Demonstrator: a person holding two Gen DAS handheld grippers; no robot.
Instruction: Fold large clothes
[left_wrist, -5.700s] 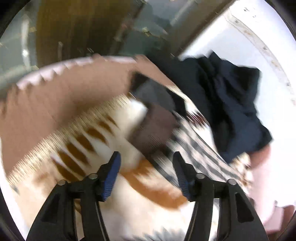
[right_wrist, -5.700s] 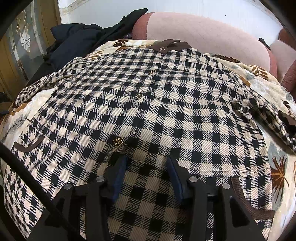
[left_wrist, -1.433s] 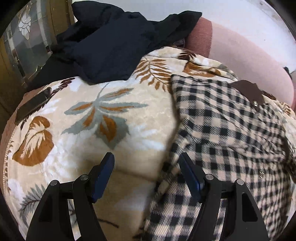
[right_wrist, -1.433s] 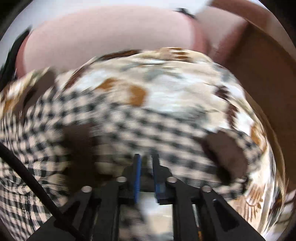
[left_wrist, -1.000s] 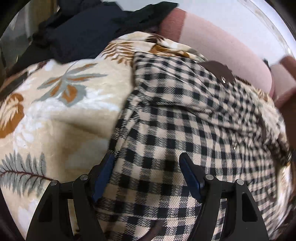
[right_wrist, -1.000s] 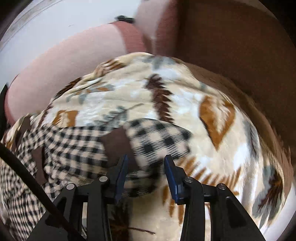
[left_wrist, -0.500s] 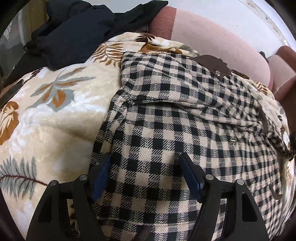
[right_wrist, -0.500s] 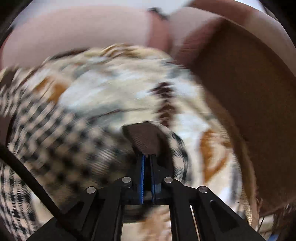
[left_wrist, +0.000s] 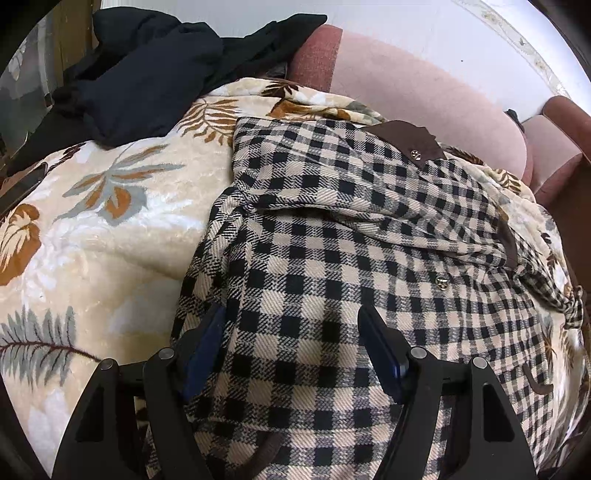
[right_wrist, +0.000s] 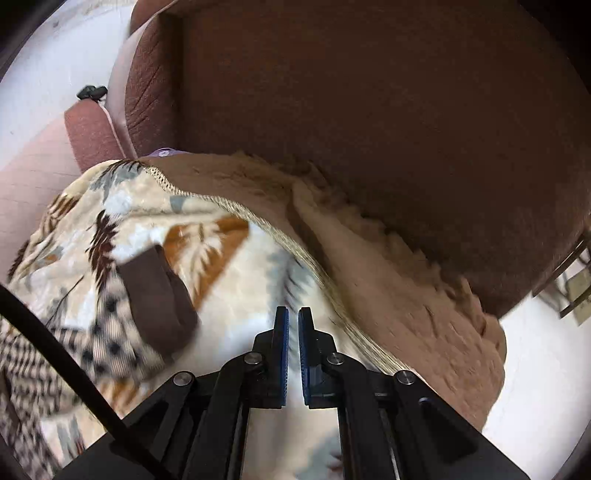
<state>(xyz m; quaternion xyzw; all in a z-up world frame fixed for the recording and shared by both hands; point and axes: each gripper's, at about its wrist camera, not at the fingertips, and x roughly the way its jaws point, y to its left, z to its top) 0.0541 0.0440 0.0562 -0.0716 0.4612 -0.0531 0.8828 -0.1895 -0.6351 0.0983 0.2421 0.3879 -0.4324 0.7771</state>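
Jaws on the left gripper (left_wrist: 291, 332) are spread wide with the checked coat (left_wrist: 332, 240) bulging up between them, pads not really squeezing it, while the right gripper (right_wrist: 292, 325) is pinched shut on nothing, sitting over bare leaf-print blanket (right_wrist: 207, 236). Coat's laid out on that blanket on the pink sofa (left_wrist: 424, 88), brown cuff (right_wrist: 155, 295) just left of the right gripper, and a dark garment (left_wrist: 147, 74) is heaped at the back.
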